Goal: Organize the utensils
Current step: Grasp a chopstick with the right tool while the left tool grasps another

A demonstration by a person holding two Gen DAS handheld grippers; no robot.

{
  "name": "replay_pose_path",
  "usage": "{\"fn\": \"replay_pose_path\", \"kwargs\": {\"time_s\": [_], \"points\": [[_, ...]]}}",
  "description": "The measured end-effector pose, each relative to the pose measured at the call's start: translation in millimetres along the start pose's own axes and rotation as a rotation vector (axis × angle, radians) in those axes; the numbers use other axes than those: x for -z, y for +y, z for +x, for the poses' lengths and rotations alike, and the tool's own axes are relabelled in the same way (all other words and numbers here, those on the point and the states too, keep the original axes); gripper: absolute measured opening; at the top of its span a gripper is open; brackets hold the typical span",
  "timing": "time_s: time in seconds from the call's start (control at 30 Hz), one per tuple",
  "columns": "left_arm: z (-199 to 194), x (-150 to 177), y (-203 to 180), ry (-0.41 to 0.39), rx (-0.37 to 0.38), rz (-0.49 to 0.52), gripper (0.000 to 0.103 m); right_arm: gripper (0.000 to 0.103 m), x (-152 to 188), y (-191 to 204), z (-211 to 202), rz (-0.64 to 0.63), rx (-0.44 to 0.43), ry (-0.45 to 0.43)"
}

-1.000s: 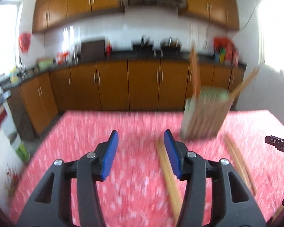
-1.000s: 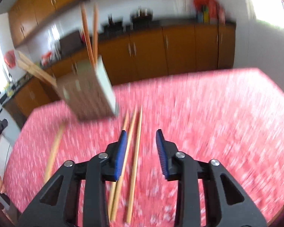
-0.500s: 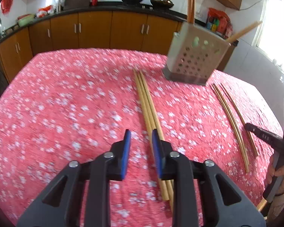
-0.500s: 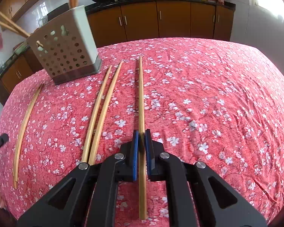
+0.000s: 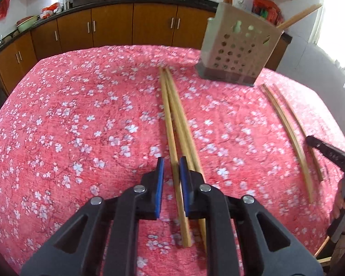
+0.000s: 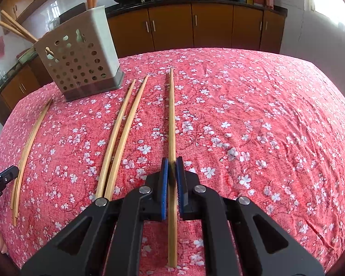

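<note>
Left claw (image 5: 171,169) closing around a chopstick (image 5: 171,124) between its pads, right claw (image 6: 171,169) clamping a single chopstick (image 6: 171,115) lying on the worktop (image 6: 264,115), perforated holder (image 6: 80,62) standing behind.

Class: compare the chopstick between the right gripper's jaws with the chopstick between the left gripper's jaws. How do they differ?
The right gripper has closed on a lone chopstick; the left gripper, jaws closing, has a chopstick between them with gaps beside it. The right one lies apart from others; the left one touches neighbouring sticks. Both are light wood, flat on the tablecloth.
</note>
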State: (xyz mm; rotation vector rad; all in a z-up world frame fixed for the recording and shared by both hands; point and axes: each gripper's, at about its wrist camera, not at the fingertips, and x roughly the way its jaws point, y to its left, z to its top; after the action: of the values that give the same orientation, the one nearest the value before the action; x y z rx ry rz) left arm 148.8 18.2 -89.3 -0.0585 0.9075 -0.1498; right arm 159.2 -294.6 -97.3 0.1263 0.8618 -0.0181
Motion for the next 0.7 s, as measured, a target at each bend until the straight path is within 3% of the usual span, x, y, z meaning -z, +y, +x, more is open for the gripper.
{"fn": "replay_pose_path", "kwargs": {"time_s": [0.23, 0.37, 0.6, 0.7], "points": [[8.0, -7.0, -5.2, -0.005, -0.034, 0.014, 0.014, 0.009, 0.8, 5.6, -0.3, -0.016, -0.018, 0.002], [13.3, -13.3, -2.1, -0.005, -0.064, 0.006, 0.008, 0.008, 0.1, 12.5, 1.5, -0.047, -0.010, -0.004], [17.9, -24.7, 38.3, -0.012, -0.126, -0.063, 0.008, 0.008, -10.0, -10.7, 5.3, 0.007, 0.024, -0.013], [17.3, -25.7, 53.6, -0.020, -0.092, -0.098, 0.009, 0.008, -11.6, -20.8, 5.5, 0.038, 0.015, -0.015]]}}
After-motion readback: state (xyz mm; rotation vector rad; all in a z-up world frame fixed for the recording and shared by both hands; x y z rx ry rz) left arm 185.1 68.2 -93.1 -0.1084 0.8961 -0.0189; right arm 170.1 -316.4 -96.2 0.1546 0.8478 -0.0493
